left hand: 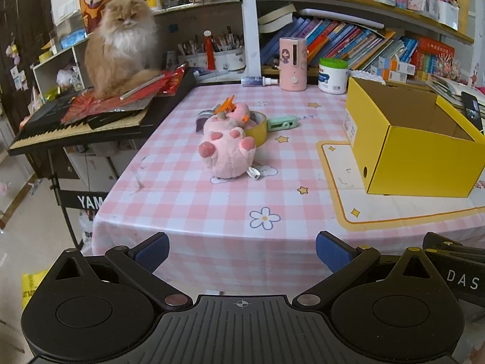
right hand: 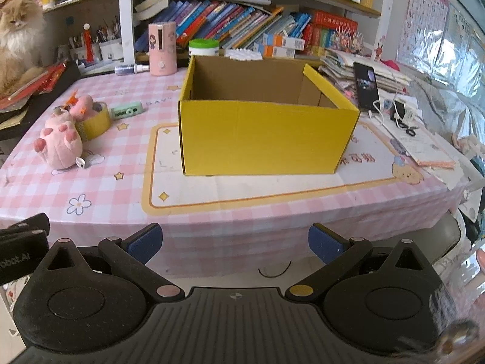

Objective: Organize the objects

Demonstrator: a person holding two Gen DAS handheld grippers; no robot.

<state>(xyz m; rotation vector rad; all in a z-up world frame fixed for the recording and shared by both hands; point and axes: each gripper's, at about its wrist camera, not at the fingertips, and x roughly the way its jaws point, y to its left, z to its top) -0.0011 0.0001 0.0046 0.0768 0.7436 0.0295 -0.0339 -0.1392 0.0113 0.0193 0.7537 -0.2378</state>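
Note:
A pink plush paw lies on the pink checked tablecloth. Behind it sit a yellow tape roll, a second pink plush with an orange clip, and a mint green correction tape. An open yellow cardboard box stands empty on a white mat. My left gripper hangs open before the table's front edge, facing the plush. My right gripper is open too, facing the box.
An orange cat sits on red papers on a keyboard at the left. A pink humidifier, a white jar, a spray bottle and bookshelves line the back. A phone and papers lie right of the box.

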